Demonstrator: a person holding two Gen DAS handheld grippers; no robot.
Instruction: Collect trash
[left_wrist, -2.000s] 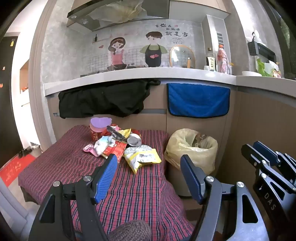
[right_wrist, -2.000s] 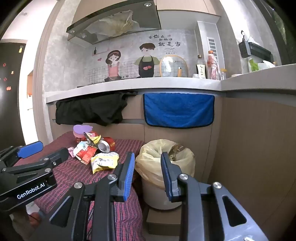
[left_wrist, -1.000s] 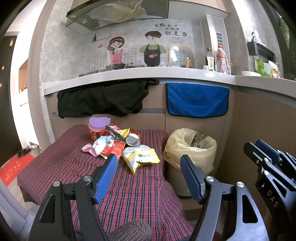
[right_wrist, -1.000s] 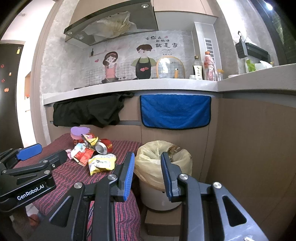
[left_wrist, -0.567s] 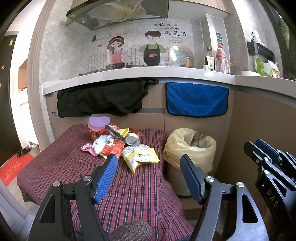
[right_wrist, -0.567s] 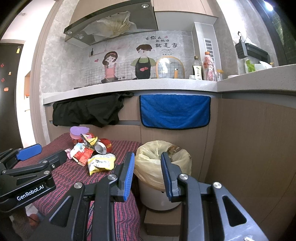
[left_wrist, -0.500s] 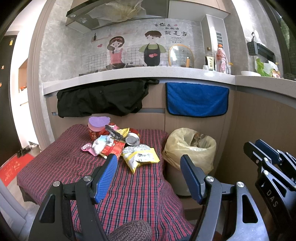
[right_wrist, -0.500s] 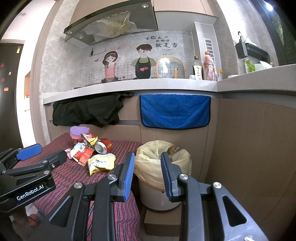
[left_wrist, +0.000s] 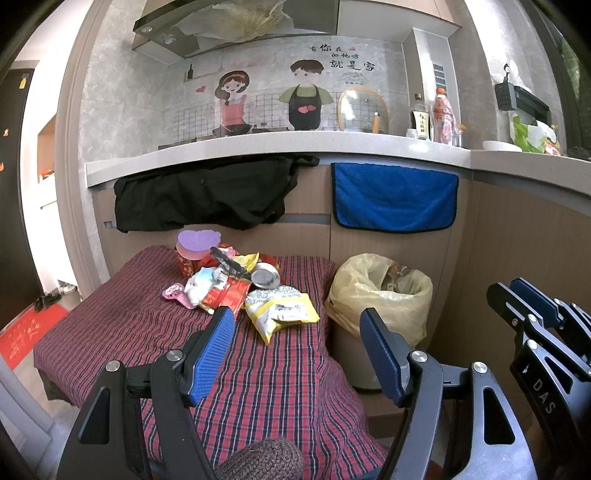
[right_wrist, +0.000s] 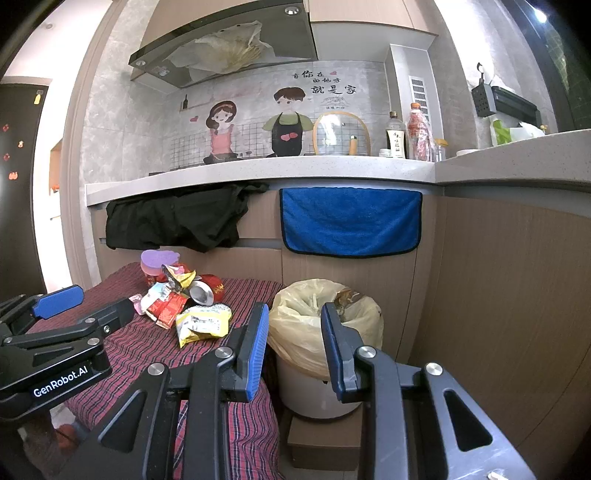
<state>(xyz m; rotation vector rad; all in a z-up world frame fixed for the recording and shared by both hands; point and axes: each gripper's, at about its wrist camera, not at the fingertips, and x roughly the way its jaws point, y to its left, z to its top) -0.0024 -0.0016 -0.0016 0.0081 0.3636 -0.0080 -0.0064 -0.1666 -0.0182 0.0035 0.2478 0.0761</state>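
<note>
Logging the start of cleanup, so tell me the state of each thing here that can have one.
Left hand-held gripper: open, empty.
Right hand-held gripper: open, empty.
Trash bin: lined with a yellow bag, open-topped, some trash inside.
Can: lying on its side.
Yellow wrapper: crumpled.
Blue towel: hanging.

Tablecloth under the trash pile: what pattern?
Red, blue and white plaid tablecloth, clearest in the left wrist view.

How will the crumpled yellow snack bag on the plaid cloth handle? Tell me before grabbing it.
The crumpled yellow snack bag looks flat and creased, so probably light and floppy. Its glossy film may slip between the pads. It should not roll.
</note>
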